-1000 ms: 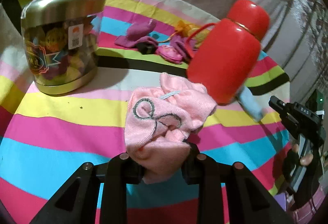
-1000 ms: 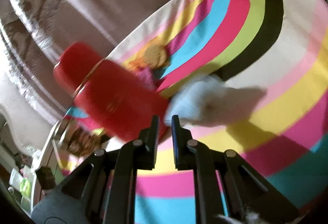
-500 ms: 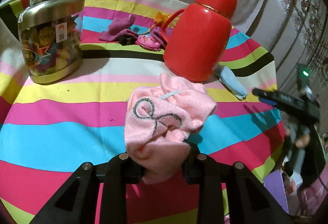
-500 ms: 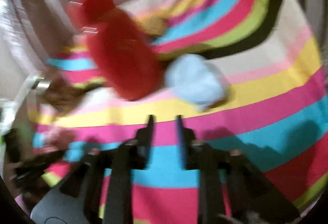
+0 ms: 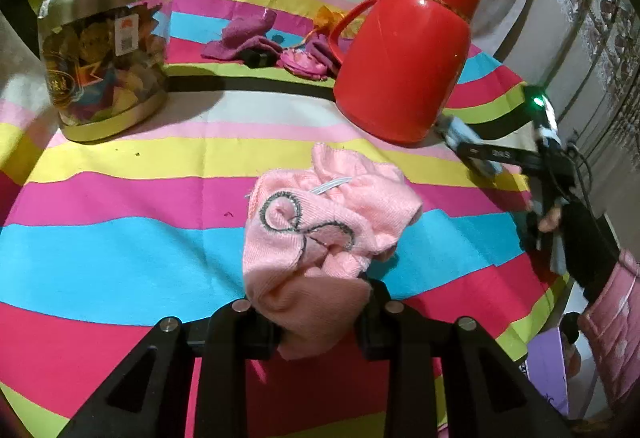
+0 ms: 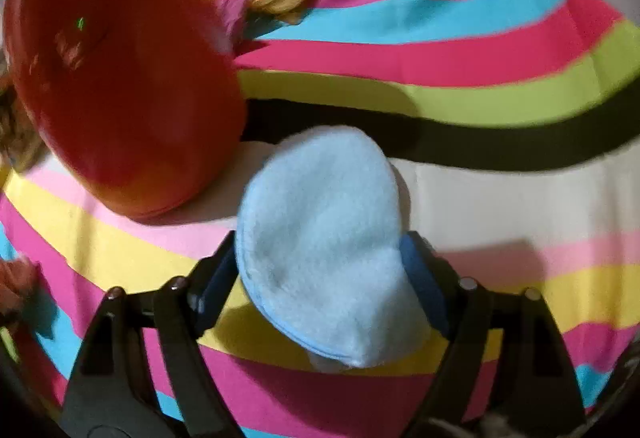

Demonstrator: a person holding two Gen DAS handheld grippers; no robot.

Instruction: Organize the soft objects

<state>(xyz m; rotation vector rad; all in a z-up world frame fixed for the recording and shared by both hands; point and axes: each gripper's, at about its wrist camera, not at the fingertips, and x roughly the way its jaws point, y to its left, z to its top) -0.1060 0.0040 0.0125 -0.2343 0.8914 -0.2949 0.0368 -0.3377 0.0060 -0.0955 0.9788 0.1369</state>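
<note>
between wide right tongs (image 6: 320, 270): blue pad (image 6: 320, 234); left tongs (image 5: 310, 308) clamp pink sock (image 5: 320, 230).

Left claw (image 5: 314, 312) clamped on pink sock (image 5: 320, 234) over striped bench (image 5: 120, 205) — red jug (image 5: 404, 57) beyond, candy jar (image 5: 104, 49) far left.

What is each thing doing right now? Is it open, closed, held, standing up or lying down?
left gripper: shut on the pink sock.
pink sock: bunched up, pinched at one end.
right gripper: open, fingers either side of the blue pad.
blue pad: lying on the cloth, not squeezed yet.
red flask: upright, cap on.
candy jar: upright, lid on.
purple socks: lying loose, far side.
</note>
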